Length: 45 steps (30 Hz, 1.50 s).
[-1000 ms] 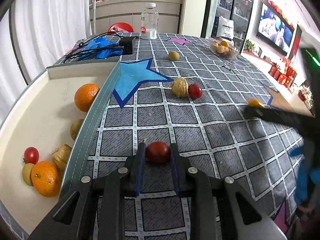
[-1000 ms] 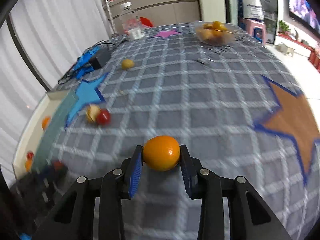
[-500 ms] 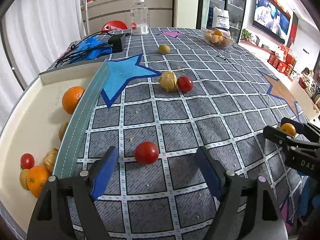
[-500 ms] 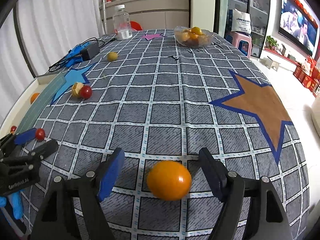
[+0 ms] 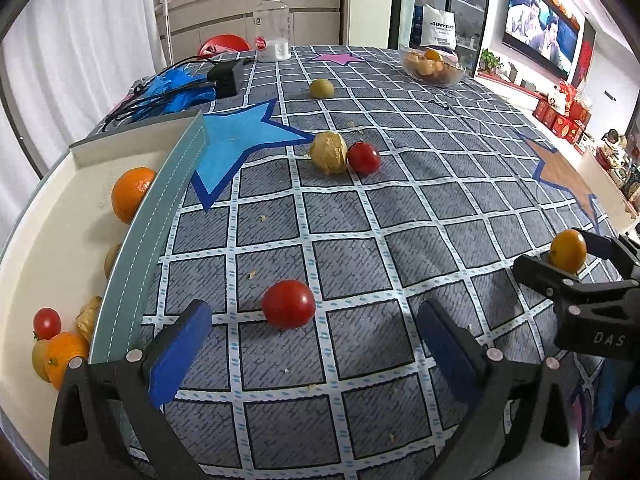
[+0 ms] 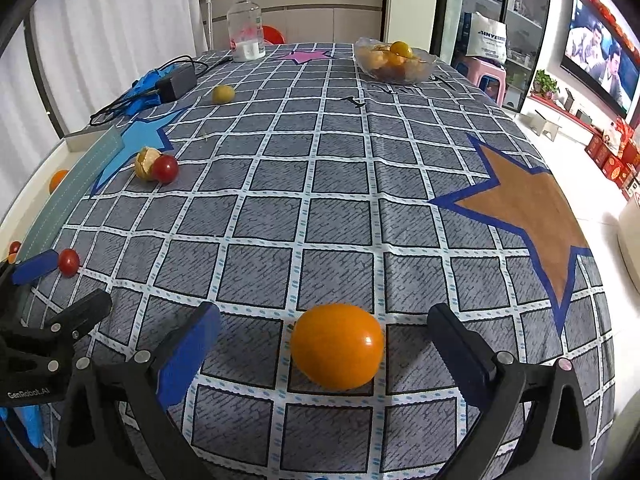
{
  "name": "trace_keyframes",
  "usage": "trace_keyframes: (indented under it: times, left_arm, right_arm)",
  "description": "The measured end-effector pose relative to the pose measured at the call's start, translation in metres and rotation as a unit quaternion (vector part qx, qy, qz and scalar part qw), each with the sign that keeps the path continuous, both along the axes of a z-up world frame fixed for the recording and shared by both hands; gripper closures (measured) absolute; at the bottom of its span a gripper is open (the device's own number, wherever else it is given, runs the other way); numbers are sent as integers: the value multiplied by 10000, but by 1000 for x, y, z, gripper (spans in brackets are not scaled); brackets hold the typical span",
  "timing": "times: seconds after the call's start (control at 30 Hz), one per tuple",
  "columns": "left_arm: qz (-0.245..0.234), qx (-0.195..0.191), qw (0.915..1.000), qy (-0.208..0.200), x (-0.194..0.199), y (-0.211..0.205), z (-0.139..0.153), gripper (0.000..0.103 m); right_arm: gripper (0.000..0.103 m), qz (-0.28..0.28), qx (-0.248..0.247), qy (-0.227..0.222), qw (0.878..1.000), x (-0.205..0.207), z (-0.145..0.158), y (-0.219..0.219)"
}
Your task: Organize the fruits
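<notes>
Left gripper (image 5: 314,346): black frame, flat blue-padded fingers (image 5: 180,354), spread wide, having just been opening. Between them, touching neither pad, a small glossy round red cherry tomato (image 5: 288,303) sits on the surface.

Right gripper (image 6: 324,356): same build, blue-padded fingers (image 6: 188,354) likewise wide apart after just opening. A smooth, shiny, slightly oval orange-yellow fruit (image 6: 337,346) lies free between them, clear of both pads.

Surface (image 6: 320,184): cloth cover, grey squares with a fine crackle print, white dotted grid lines; printed stars in light blue (image 5: 240,142), brown (image 6: 532,208) and pink.

Beyond the left fingertips: a papery, tan-husked round fruit (image 5: 329,152) touching a second red cherry tomato (image 5: 363,158); further off, a single dull yellow-green round fruit (image 5: 321,88).

Left of the left fingers: a shallow cream tray with a teal stitched rim (image 5: 156,216), holding a dimpled orange (image 5: 131,194), another orange, a red cherry tomato, a husked fruit and two yellowish fruits, partly hidden by the rim.

Far end: a clear ribbed bowl of yellow and husked fruits (image 6: 394,63), a clear plastic bottle with a white cap (image 5: 272,26), a black adapter with cable on crumpled blue material (image 5: 180,88).

Nothing stands between either fruit and its fingers.
</notes>
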<state>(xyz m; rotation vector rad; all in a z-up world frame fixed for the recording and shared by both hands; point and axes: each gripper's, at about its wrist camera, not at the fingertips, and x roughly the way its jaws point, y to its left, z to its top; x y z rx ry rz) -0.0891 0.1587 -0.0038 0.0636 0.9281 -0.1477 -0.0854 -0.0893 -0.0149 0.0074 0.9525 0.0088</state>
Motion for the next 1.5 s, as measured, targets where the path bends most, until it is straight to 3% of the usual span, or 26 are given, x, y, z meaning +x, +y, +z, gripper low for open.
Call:
trace_keyframes:
  times: [1.5]
  left_arm:
    - [4,-2,10000,2,0,0,0,1]
  right_arm:
    - [0,-156,4,-19,9999,-5,1,-8]
